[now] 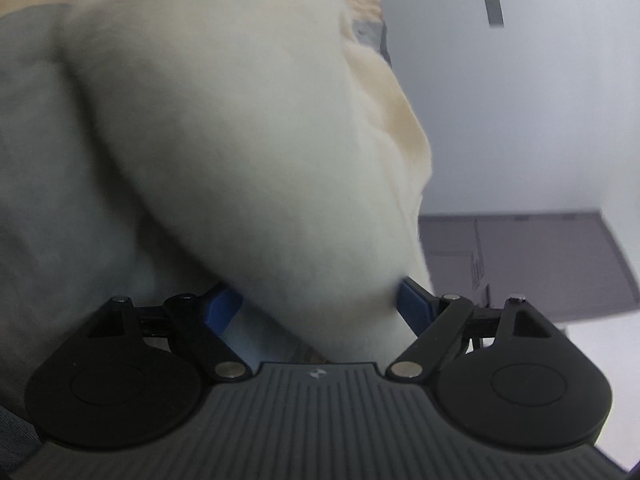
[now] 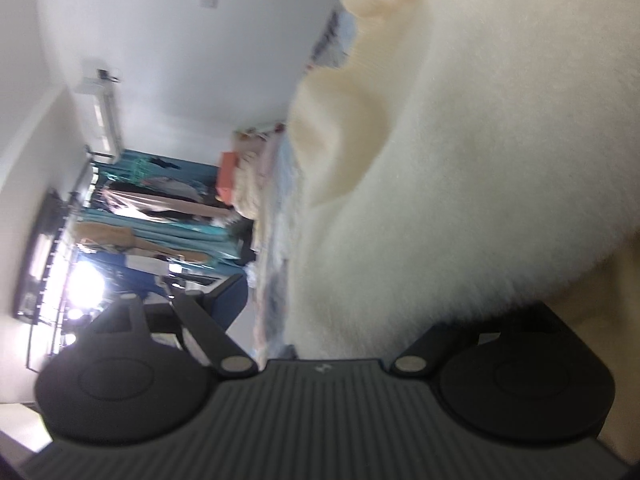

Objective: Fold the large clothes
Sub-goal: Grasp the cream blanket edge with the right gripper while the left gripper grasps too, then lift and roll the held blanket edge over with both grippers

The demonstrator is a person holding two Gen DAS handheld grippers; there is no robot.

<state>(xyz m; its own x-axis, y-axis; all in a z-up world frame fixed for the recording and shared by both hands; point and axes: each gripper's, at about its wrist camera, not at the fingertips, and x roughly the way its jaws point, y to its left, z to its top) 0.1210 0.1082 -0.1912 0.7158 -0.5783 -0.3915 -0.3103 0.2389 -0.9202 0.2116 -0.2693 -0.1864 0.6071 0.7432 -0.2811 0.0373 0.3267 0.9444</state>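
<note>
Left claw (image 1: 316, 304) apart around fleecy cream garment (image 1: 240, 140), right claw (image 2: 320, 312) apart — clothes rack (image 2: 160, 208) only there

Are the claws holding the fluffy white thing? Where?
Nothing firmly, it seems: the fluffy white garment lies loose inside the wide left claw and against the right claw.

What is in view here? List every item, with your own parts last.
fluffy garment: one, cream, draped over both claws
bedding: one, grey, beneath the garment
air conditioner: one, white, on the far wall
hanging clothes: several, teal, pink and tan, on a distant rack
left claw: one, black with blue pads, spread wide, garment between
right claw: one, black, spread wide, one finger hidden under the garment
</note>
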